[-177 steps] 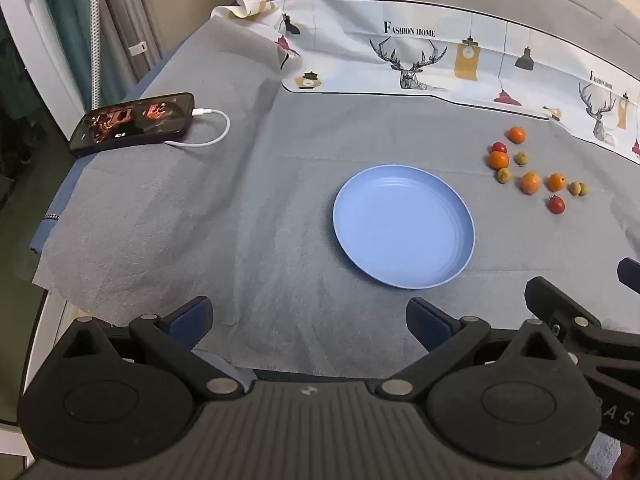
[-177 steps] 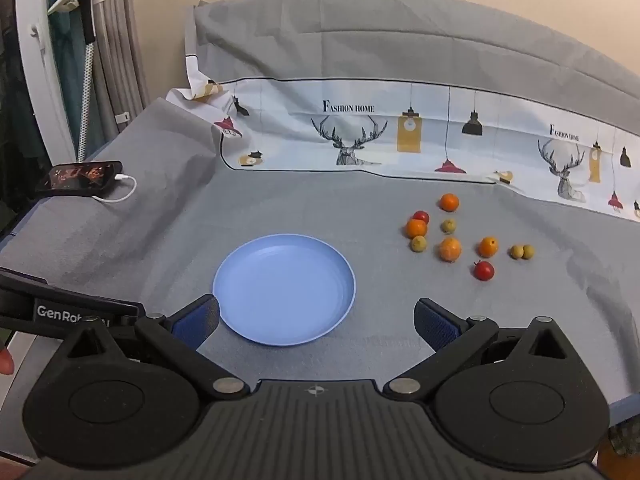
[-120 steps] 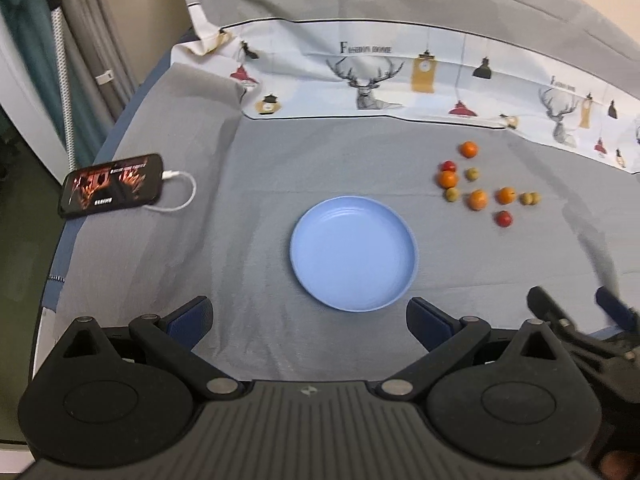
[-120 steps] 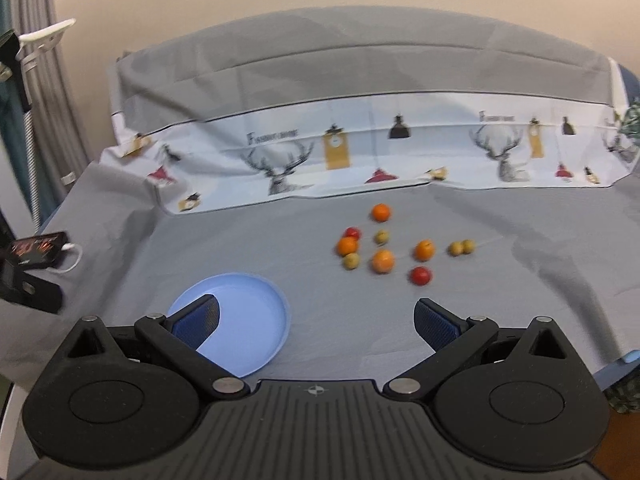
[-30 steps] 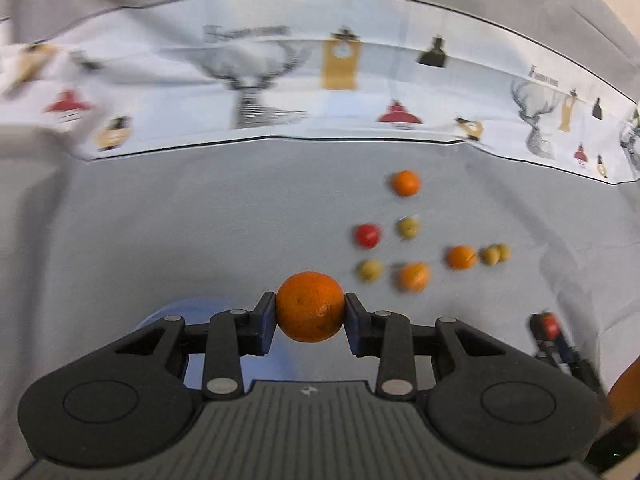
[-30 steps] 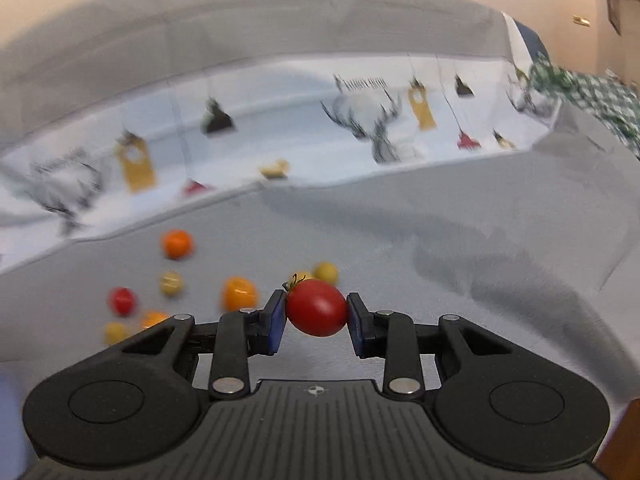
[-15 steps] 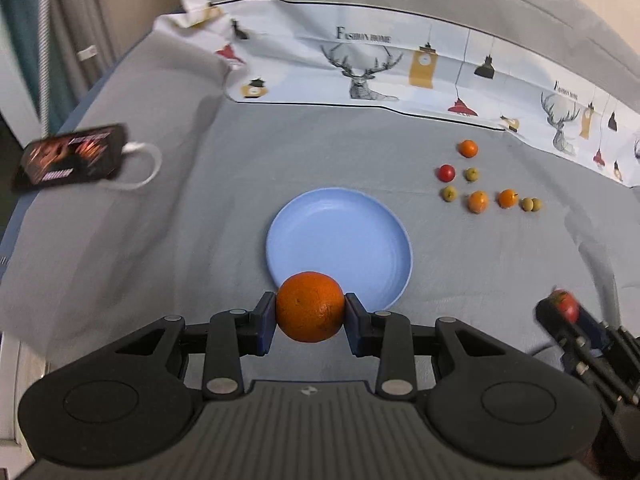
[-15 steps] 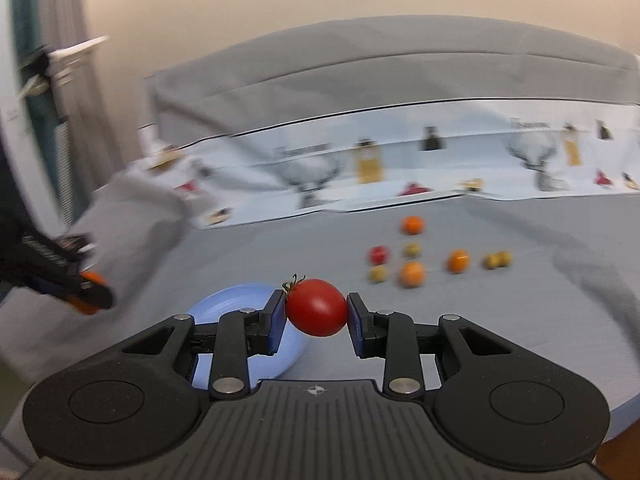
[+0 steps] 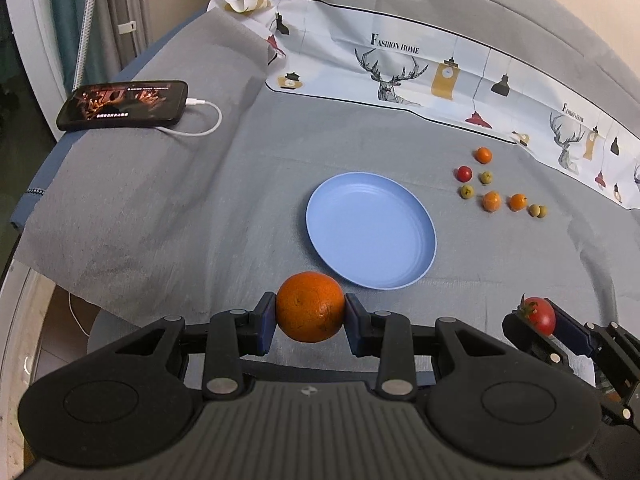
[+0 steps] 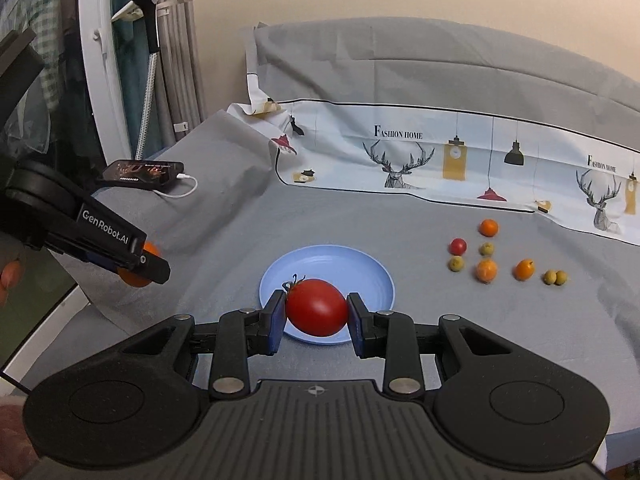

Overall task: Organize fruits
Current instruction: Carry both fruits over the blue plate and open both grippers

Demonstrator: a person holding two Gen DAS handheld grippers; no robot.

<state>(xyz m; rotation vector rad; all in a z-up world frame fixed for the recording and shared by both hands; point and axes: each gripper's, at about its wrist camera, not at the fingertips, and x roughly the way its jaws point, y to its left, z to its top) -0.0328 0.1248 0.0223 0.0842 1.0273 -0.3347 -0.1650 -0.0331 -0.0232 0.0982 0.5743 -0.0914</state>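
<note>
My left gripper (image 9: 310, 322) is shut on an orange (image 9: 310, 306), held just short of the near left rim of the blue plate (image 9: 372, 232). My right gripper (image 10: 316, 318) is shut on a red tomato (image 10: 316, 306) with a green stem, in front of the same plate (image 10: 372, 276). In the left wrist view the tomato (image 9: 540, 314) and right gripper (image 9: 538, 322) show at the lower right. The left gripper (image 10: 140, 264) appears at the left of the right wrist view, the orange (image 10: 134, 278) mostly hidden behind it. Several small fruits (image 9: 491, 201) (image 10: 486, 270) lie right of the plate.
A phone (image 9: 124, 105) with a white cable (image 9: 200, 120) lies at the far left on the grey cloth. A printed deer-pattern cloth (image 9: 440, 80) runs along the back. The table's near left edge (image 9: 48, 280) drops off to the floor. A white stand (image 10: 100, 60) rises at the left.
Both grippers swung left from the fruit cluster to the plate, each still holding its fruit. The plate now lies just ahead of both, and the phone is back in view.
</note>
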